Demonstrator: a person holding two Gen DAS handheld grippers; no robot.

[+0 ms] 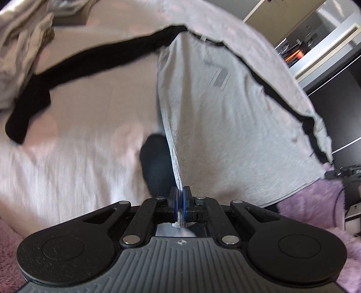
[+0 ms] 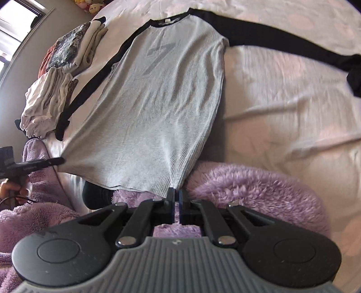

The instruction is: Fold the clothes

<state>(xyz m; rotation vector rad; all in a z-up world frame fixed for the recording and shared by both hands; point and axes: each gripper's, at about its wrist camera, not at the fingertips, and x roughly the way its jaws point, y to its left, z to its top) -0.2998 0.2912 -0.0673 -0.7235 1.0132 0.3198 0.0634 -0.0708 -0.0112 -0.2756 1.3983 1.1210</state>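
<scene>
Bed (image 2: 282,108) — both grippers (image 1: 180,198) (image 2: 176,198) level, clamping shirt (image 2: 158,108) hem.

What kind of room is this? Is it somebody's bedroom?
Probably a bedroom, yes. The grey shirt is spread on a wide bed sheet, a pile of clothes lies beside it, and small plush toys sit at the far edge by the wall.

There was one grey shirt (image 2: 158,101) with two black sleeves (image 2: 270,38), one pile of folded clothes (image 2: 56,90), one purple fleece (image 2: 248,191), two grippers (image 2: 176,196), and one bed sheet (image 2: 293,112).
</scene>
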